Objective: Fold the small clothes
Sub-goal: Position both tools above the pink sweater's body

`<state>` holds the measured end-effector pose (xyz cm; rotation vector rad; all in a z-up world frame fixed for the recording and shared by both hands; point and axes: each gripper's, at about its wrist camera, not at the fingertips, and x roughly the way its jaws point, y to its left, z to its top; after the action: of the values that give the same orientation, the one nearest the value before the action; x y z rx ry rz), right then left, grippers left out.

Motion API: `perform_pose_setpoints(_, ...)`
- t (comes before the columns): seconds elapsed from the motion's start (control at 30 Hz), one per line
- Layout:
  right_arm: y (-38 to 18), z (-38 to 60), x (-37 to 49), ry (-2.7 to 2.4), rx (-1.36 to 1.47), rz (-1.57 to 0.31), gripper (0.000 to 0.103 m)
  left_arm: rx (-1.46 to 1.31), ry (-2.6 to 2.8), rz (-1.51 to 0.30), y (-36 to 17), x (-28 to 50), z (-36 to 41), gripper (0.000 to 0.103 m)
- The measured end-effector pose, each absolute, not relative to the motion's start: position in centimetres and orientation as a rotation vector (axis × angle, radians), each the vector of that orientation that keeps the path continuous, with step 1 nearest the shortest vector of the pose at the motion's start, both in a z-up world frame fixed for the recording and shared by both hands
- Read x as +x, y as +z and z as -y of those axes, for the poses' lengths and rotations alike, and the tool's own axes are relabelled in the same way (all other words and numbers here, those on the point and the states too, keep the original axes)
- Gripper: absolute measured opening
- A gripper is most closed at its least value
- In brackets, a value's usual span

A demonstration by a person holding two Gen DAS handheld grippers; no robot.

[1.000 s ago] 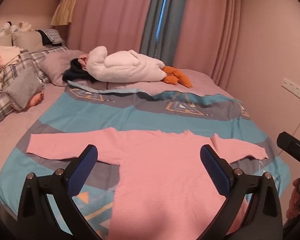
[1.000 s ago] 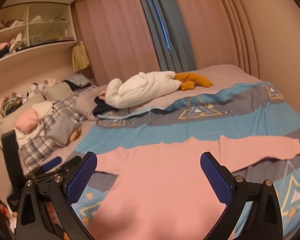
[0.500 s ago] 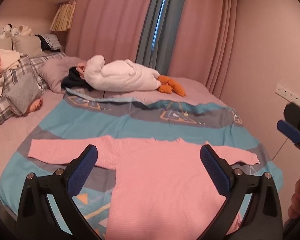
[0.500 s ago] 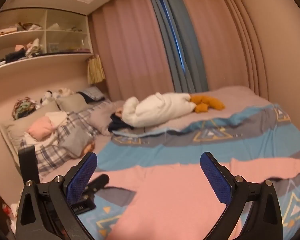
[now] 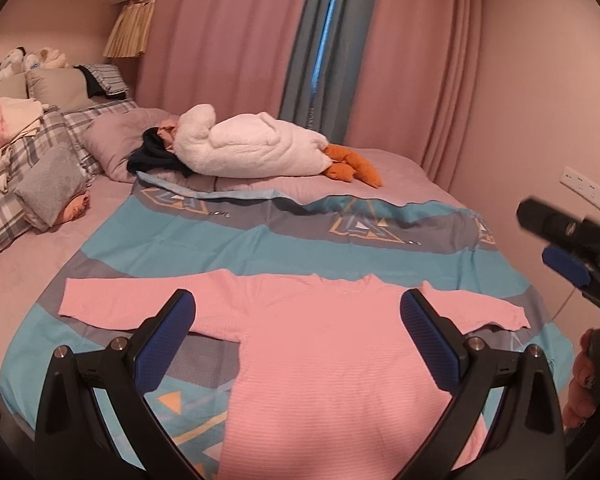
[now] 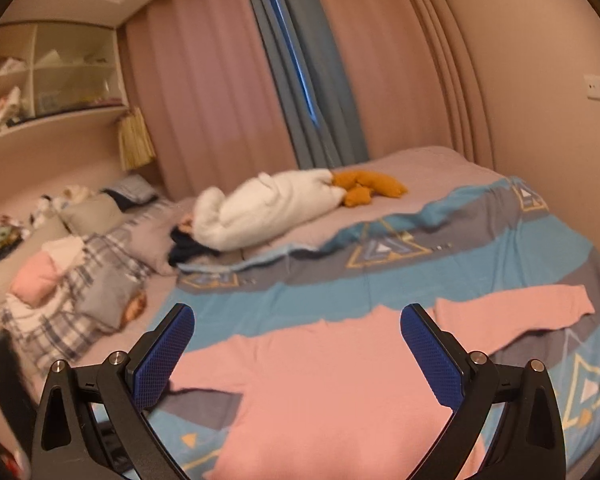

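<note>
A pink long-sleeved top [image 5: 332, 352] lies flat on the blue and grey patterned sheet [image 5: 228, 240], both sleeves spread sideways. My left gripper [image 5: 298, 320] hovers open above the top's body, nothing between its blue pads. In the right wrist view the same pink top [image 6: 320, 384] lies below my right gripper [image 6: 298, 334], which is open and empty too. The right gripper [image 5: 568, 256] also shows at the right edge of the left wrist view, held by a hand [image 5: 580, 388].
A white plush goose [image 5: 256, 148] with orange feet lies across the far side of the bed. Pillows and piled clothes [image 5: 24, 168] fill the left. Pink curtains [image 5: 228, 40] hang behind, a wall with sockets [image 5: 588, 188] stands close on the right. Shelves [image 6: 48, 80] sit upper left.
Both grippers have drawn back and risen a little from the top. The right gripper tilted up, then came back down toward the pink top. Nothing was grasped.
</note>
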<state>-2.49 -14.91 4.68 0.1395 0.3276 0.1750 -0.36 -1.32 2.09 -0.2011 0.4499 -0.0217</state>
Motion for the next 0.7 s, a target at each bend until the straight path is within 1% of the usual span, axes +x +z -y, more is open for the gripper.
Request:
perform_pose_setpoints(0.37, 7.8, 16.1, -5.2, 0.086, 0.092, -0.277, 0.102, -0.260, -0.046, -0.462, 2.6, -1.3, -0.7, 0.102)
perform_pose_setpoints(0.5, 7.0, 16.0, -5.3, 0.068, 0.062, -0.274, 0.102, -0.278, -0.046, -0.470, 2.2, -1.3, -0.9, 0.102)
perform_pose_setpoints(0.7, 4.5, 16.2, -4.4, 0.050, 0.032, -0.332, 0.102, -0.262, -0.089, -0.506, 1.3, -0.5, 0.4, 0.102)
